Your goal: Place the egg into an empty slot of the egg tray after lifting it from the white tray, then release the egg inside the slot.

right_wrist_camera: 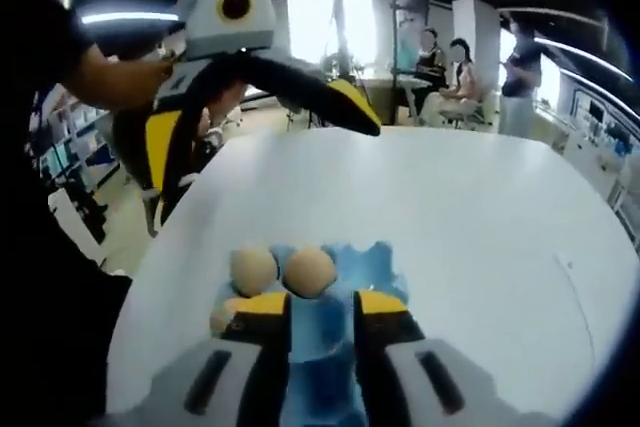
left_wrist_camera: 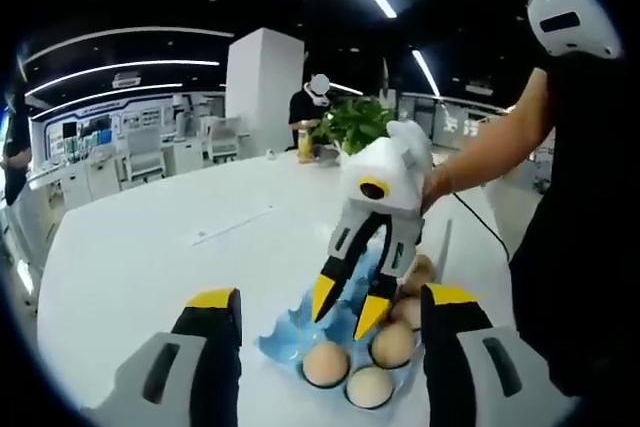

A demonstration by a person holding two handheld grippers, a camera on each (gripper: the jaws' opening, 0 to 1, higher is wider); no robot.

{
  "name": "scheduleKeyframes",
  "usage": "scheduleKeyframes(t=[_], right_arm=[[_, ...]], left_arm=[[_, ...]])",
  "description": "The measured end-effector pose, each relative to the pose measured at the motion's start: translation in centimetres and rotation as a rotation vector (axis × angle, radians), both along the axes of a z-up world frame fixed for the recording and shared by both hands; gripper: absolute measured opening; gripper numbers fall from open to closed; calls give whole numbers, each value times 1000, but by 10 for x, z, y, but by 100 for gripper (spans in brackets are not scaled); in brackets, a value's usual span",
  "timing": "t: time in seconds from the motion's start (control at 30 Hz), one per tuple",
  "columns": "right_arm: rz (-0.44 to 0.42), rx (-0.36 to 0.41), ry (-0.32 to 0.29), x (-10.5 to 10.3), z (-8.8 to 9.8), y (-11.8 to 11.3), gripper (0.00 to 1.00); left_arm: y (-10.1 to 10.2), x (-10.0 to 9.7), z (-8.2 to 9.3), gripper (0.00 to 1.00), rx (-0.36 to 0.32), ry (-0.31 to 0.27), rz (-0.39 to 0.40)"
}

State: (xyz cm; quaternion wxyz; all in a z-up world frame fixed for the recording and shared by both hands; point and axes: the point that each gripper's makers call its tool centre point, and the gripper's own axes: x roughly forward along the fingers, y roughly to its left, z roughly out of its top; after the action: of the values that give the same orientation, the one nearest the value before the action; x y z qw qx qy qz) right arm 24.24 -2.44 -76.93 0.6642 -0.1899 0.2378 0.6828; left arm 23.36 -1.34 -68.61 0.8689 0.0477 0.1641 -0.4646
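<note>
A white round worktop [left_wrist_camera: 150, 247] carries a blue egg tray [left_wrist_camera: 345, 332] holding brown eggs [left_wrist_camera: 326, 363]. The right gripper [left_wrist_camera: 350, 305] hovers over the tray, fingers apparently parted and empty. The left gripper [left_wrist_camera: 325, 322] is released wide.

Light-blue egg tray [left_wrist_camera: 300, 332] at lower centre of the left gripper view holds tan eggs [left_wrist_camera: 326, 363] — on a white table [left_wrist_camera: 150, 257]. Right gripper [left_wrist_camera: 352, 309], centre: white body, black jaws, yellow tips — green plant [left_wrist_camera: 355, 124] behind.

White right gripper [left_wrist_camera: 352, 305] with black, yellow-tipped fingers [left_wrist_camera: 324, 297]; black sleeve [left_wrist_camera: 575, 197].
</note>
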Motion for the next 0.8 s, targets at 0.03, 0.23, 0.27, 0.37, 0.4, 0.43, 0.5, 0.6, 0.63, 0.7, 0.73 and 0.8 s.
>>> scheduleKeyframes(t=[0.03, 0.23, 0.27, 0.37, 0.4, 0.43, 0.5, 0.6, 0.63, 0.7, 0.73, 0.8], right_arm=[[-1, 2, -8, 0, 3, -5, 24], [-49, -12, -36, 9, 5, -41, 24], [-56, -7, -44, 10, 6, -46, 23], [-76, -21, -56, 13, 5, -61, 23], [-84, -26, -48, 13, 4, -67, 23], [-91, -29, -49, 13, 4, -72, 23], [-100, -32, -51, 13, 5, -79, 23], [-109, -45, -57, 12, 5, -93, 23], [-113, -56, -59, 12, 4, -99, 23], [-120, -69, -61, 12, 3, -110, 23], [-129, -81, -62, 12, 2, -117, 23], [-141, -91, -70, 12, 3, -128, 23]], left_arm=[[-1, 0, 0, 74, 4, -2, -2], [-4, -1, 0, 73, 5, 0, -10], [-4, -1, 0, 73, 5, 0, -10], [-6, 0, 0, 73, 2, 3, -12], [-7, 0, 0, 73, 0, 4, -13], [-8, 0, 0, 73, -1, 4, -13], [-9, 0, 0, 73, -1, 3, -17], [-11, 1, -1, 73, 0, 2, -19], [-11, 1, -1, 73, 0, 3, -19], [-12, 1, -1, 73, -4, 3, -20], [-12, 1, -1, 73, 1, 3, -20], [-12, 1, -2, 73, 3, 3, -20]])
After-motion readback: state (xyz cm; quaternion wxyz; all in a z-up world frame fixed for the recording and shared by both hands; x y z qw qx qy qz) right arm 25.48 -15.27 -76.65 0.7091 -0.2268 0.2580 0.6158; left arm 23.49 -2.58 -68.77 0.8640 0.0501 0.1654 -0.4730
